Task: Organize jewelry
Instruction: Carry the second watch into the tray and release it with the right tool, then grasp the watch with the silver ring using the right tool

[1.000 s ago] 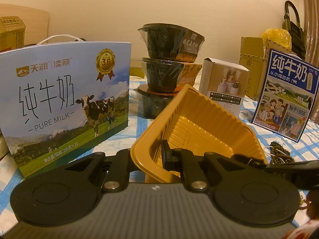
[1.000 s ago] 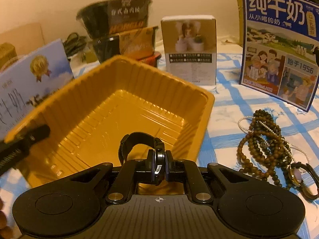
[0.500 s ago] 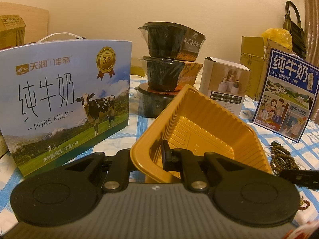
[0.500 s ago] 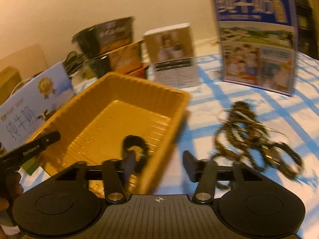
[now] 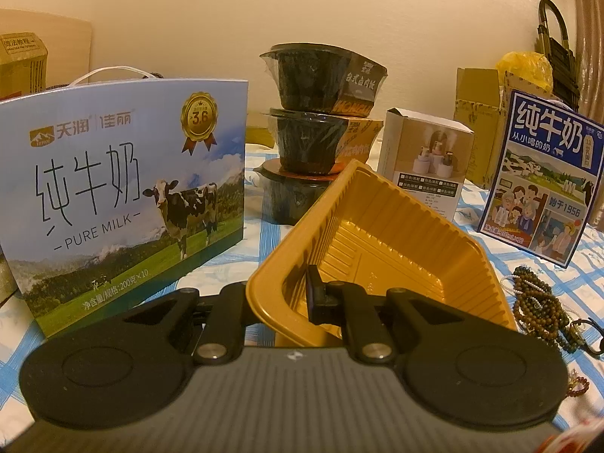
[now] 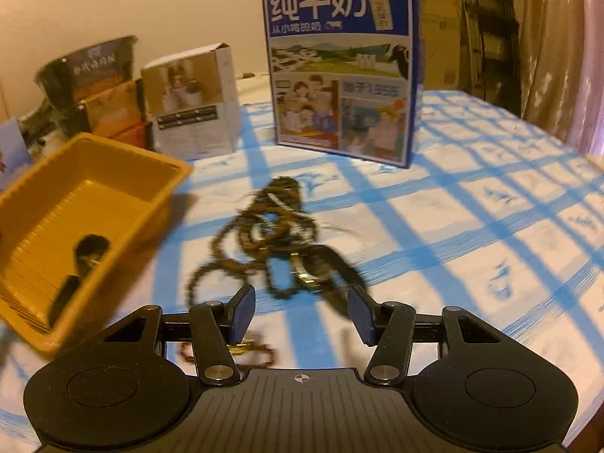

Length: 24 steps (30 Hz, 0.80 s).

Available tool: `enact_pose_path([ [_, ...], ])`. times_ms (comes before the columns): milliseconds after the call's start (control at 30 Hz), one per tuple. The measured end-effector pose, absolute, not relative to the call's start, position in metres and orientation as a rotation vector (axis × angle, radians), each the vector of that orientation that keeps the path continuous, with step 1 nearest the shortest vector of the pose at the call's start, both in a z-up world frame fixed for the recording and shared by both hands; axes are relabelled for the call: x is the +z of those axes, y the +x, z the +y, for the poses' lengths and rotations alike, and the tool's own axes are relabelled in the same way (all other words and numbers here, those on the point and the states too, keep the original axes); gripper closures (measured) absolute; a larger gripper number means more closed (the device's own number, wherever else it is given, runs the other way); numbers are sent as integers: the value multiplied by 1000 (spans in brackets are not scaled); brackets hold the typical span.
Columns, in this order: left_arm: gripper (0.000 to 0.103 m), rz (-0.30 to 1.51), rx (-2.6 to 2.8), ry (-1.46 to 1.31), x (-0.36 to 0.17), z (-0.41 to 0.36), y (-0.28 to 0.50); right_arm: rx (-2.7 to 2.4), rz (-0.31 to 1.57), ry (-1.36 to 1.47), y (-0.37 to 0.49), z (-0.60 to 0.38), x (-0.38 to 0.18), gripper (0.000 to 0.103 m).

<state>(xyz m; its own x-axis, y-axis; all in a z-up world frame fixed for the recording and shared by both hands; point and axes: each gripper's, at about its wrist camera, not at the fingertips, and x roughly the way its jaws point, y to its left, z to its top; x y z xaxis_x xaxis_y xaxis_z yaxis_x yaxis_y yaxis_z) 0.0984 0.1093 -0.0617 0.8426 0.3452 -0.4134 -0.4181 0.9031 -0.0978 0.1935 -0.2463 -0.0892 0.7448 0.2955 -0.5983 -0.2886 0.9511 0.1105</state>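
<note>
My left gripper (image 5: 277,304) is shut on the near rim of a yellow plastic tray (image 5: 381,249) and holds it tilted. In the right wrist view the tray (image 6: 124,173) lies at the left with a black watch (image 6: 90,251) inside. My right gripper (image 6: 300,311) is open and empty, just above a tangled pile of brown bead strings (image 6: 260,230) with a gold-faced watch (image 6: 313,270) on the blue-checked cloth. A reddish bead bracelet (image 6: 234,351) lies under its left finger. The bead pile also shows in the left wrist view (image 5: 536,302).
A big pure-milk box (image 5: 120,196) stands left of the tray. Stacked black bowls (image 5: 321,128) and a small white box (image 5: 426,158) stand behind it. A blue milk carton (image 6: 339,64) stands behind the beads. Checked cloth (image 6: 490,207) extends to the right.
My right gripper has opened, left the black watch in the tray and swung right to the bead pile. The left gripper still holds the tray, nearly unmoved.
</note>
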Motion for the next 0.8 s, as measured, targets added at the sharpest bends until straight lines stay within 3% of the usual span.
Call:
enact_pose_path([
  [300, 91, 400, 405, -186, -62, 110, 98, 302, 653, -148, 214, -246, -100, 49],
  [433, 91, 400, 404, -184, -62, 110, 98, 293, 671, -194, 222, -243, -107, 69],
  [533, 91, 399, 403, -184, -61, 109, 98, 285, 665, -226, 227, -238, -109, 73],
  [700, 91, 400, 403, -184, -61, 109, 98, 264, 686, -274, 235, -231, -113, 89],
  [800, 91, 401, 403, -185, -61, 109, 98, 243, 712, -145, 238, -242, -107, 90],
])
